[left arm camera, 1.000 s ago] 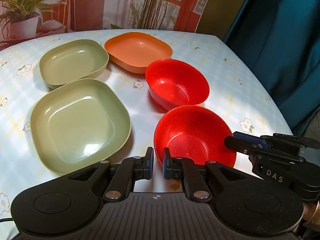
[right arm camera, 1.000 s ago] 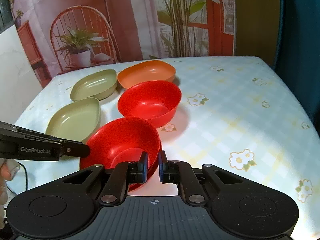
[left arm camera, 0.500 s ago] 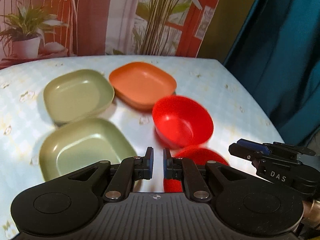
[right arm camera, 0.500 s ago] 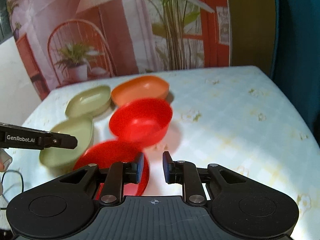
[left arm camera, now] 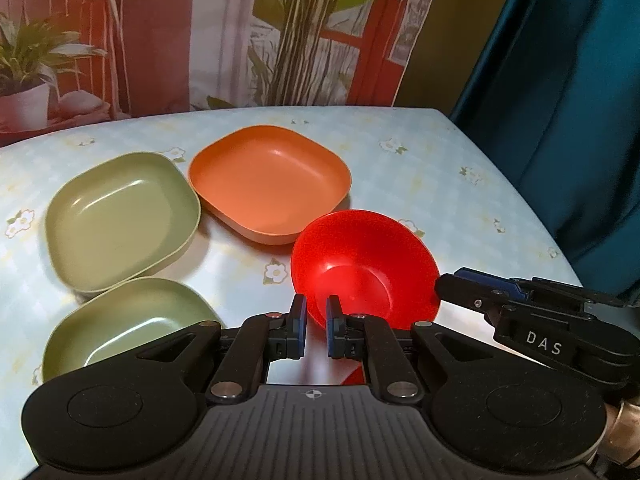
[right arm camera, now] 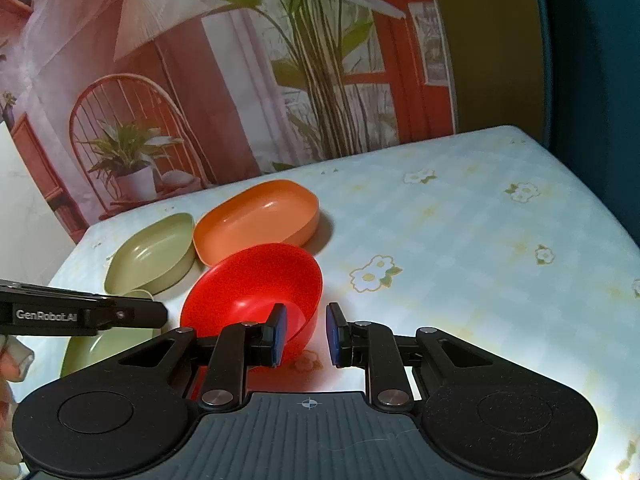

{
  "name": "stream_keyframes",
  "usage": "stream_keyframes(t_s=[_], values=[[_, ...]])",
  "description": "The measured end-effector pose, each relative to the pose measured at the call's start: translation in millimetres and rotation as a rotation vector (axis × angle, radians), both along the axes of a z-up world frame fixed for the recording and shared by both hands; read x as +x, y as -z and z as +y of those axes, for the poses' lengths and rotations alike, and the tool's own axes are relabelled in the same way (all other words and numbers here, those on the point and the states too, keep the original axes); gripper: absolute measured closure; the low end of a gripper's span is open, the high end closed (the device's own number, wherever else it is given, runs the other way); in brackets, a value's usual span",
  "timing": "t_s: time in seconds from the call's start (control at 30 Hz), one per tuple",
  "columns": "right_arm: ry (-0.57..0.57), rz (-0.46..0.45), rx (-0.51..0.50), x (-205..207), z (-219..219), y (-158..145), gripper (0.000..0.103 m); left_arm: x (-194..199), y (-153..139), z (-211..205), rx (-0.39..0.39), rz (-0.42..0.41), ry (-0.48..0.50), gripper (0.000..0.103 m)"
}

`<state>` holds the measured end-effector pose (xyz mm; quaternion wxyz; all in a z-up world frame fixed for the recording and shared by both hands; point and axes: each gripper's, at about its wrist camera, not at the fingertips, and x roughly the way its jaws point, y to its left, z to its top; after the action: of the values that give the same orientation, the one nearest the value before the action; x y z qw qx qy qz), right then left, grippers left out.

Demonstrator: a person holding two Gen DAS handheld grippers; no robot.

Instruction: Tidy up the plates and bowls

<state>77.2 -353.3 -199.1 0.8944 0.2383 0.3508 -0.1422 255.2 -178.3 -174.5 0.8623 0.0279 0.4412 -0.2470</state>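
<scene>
Two handheld grippers hover over a flowered table (right arm camera: 460,240) set with plates and bowls.

The left gripper (left arm camera: 316,326) has its blue pads drawn almost together with only a slim gap, and nothing sits between them. The right gripper (right arm camera: 306,334) is spread wider, also holding nothing; its left pad overlaps the near rim of the red bowl (right arm camera: 256,288) in the picture (whether it touches cannot be told). That bowl stands upright on the table, just in front of the orange plate (left arm camera: 268,184). To the left of the orange plate lies a green plate (left arm camera: 120,216), and nearer the camera a second green plate (left arm camera: 124,320), partly hidden by the left gripper's body. A sliver of another red dish (left arm camera: 356,376) shows below the left gripper's pads.
</scene>
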Motion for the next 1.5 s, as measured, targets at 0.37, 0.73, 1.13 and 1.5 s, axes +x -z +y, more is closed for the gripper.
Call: stream_keyframes(t_s=[0.37, 0.73, 1.13, 1.5], values=[[0.017, 0.012, 0.051, 10, -4, 13, 0.083, 21, 13, -3, 0.004, 0.037, -0.006, 0.089], [0.013, 0.028, 0.067, 17, -3, 18, 0.090, 29, 26, -8, -0.033, 0.073, 0.003, 0.083], [0.034, 0.016, 0.066, 15, -5, 7, 0.093, 23, 6, -5, -0.046, 0.026, 0.014, 0.090], [0.026, -0.007, 0.031, 4, 9, -32, 0.093, -5, -21, 9, -0.084, -0.005, 0.025, 0.090]])
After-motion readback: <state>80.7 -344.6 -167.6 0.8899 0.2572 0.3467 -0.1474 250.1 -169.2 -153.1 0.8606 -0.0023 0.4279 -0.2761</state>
